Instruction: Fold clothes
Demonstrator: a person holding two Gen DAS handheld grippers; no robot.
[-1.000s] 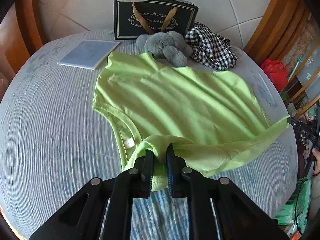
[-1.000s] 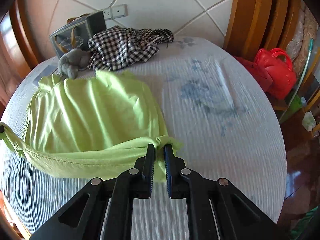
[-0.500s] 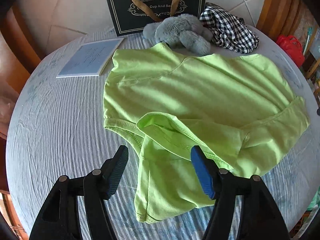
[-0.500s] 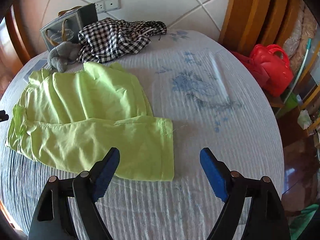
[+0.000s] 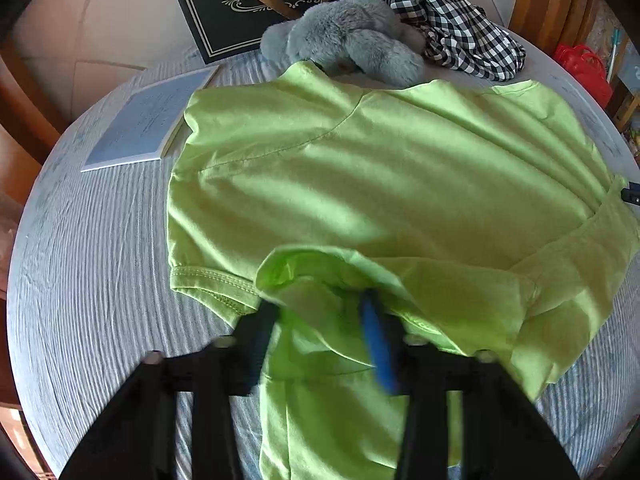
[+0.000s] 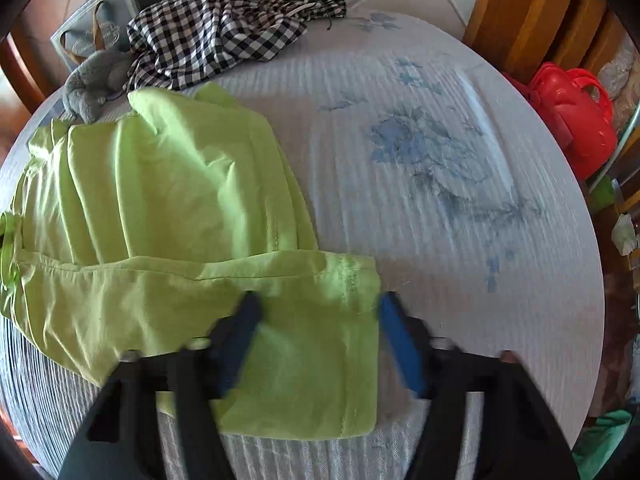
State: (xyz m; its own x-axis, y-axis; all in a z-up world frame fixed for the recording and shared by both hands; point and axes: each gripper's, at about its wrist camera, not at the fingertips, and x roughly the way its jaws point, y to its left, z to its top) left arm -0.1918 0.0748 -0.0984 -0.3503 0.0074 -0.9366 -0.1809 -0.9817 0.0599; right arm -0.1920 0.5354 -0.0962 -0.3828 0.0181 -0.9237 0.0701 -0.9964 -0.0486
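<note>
A lime-green T-shirt (image 5: 380,168) lies on the pale ribbed bedspread (image 5: 88,280), with its near edge folded back over itself. My left gripper (image 5: 320,332) is low over the fold near the collar. Its blurred jaws are closing, with a bunched ridge of green cloth between them that the pads do not visibly press. In the right wrist view the shirt (image 6: 160,184) fills the left side. My right gripper (image 6: 316,320) straddles the folded hem corner. Its blurred jaws stand apart and are closing, with cloth lying flat between them.
A grey plush toy (image 5: 352,44), a black-and-white checked garment (image 5: 460,32), a black gift bag (image 5: 240,12) and a pale booklet (image 5: 148,120) sit at the far side. A red bag (image 6: 572,112) stands beyond the right edge, by wooden panels (image 6: 532,12). Bare bedspread (image 6: 420,220) lies right of the shirt.
Both grippers let go of the lifted shirt edge, which dropped into a fold. They opened wide, sank closer to the cloth, and their jaws have since narrowed around it.
</note>
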